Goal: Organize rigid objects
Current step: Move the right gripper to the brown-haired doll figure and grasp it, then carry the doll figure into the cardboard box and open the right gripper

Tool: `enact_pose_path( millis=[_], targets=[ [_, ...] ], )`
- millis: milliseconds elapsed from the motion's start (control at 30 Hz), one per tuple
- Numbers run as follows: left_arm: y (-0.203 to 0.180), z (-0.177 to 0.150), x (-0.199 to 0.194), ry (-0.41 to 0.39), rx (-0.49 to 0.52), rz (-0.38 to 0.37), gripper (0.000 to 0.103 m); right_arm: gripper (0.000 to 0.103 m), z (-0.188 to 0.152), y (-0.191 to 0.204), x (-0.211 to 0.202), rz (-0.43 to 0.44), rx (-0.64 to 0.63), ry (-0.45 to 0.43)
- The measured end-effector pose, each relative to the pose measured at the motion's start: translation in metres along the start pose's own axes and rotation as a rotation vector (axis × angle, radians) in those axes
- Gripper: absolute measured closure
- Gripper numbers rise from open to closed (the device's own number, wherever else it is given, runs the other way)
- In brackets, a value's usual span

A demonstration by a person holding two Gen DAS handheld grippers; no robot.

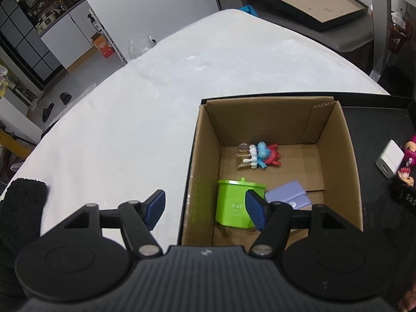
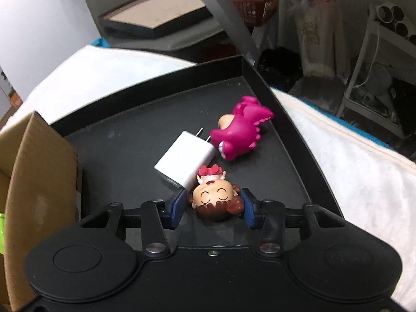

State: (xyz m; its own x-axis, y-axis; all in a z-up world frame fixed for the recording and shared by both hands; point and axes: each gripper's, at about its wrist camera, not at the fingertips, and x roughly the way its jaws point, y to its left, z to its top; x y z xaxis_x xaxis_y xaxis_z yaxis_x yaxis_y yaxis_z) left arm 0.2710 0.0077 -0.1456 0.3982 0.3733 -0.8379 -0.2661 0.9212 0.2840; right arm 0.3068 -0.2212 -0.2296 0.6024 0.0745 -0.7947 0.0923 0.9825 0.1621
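Three things lie in the cardboard box [image 1: 335, 140]: a blue and red figure [image 1: 262, 154], a green container [image 1: 236, 202] and a lilac case [image 1: 286, 195], and the left gripper [image 1: 205, 208] hangs over the box's near left wall with jaws spread and empty. On the black tray [image 2: 124, 135], the right gripper [image 2: 212, 206] has its jaws on both sides of the brown-haired doll [image 2: 214, 200]; whether they press it, I cannot tell. The doll lies face up, head toward the camera, touching the white charger [image 2: 186, 160], with the pink dinosaur [image 2: 240, 132] just beyond.

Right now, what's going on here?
Someone is sorting small items from a black tray into a brown cardboard box. The right gripper has its blue pads around a brown-haired doll figurine lying on the tray, beside a white wall charger. The left gripper hangs open above the box edge, empty.
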Motion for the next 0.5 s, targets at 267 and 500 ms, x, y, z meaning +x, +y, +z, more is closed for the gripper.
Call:
enact_pose_path(
  millis=[267, 500],
  targets=[
    [0.015, -0.001, -0.008, -0.015, -0.024, -0.004, 0.037, 0.067, 0.004, -0.003, -0.021, 0.036, 0.041, -0.034],
    [0.025, -0.002, -0.012, -0.024, -0.05, -0.027, 0.037, 0.067, 0.008, -0.013, -0.036, 0.03, 0.092, -0.055]
  ],
)
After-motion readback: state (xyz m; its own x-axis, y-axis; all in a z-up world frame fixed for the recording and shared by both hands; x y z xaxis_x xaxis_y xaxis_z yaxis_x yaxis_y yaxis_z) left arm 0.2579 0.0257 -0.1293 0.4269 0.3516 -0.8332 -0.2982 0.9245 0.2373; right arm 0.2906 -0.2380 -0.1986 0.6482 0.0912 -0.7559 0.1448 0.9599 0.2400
